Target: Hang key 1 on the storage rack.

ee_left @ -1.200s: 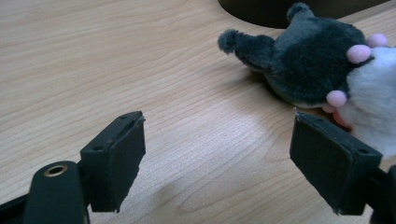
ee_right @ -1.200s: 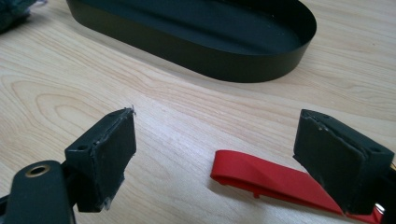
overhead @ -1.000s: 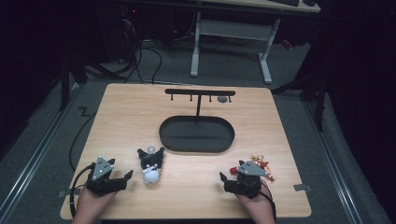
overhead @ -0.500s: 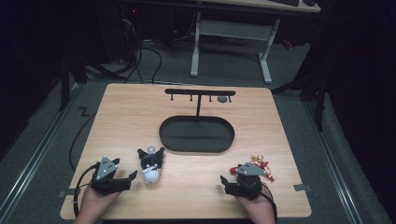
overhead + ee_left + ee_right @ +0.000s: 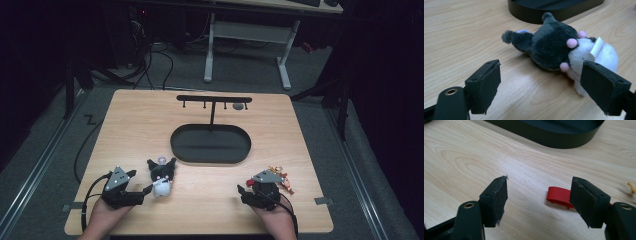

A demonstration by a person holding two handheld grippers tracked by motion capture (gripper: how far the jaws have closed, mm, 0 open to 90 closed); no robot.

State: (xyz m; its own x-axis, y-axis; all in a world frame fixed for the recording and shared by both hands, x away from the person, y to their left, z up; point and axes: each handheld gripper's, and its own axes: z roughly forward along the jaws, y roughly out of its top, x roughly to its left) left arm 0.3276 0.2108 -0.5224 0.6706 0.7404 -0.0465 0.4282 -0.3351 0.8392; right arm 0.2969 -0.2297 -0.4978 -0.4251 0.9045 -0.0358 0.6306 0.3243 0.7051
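Little has shifted on the table: only the right gripper (image 5: 537, 202), whose jaws have just been closing on nothing (red charm (image 5: 559, 196) beside one pad). Left gripper (image 5: 540, 86) gapes at the plush (image 5: 559, 50). Both risk clamping empty air.

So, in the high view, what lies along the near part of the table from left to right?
Left gripper → black-and-white plush toy → right gripper → small red and orange charm.
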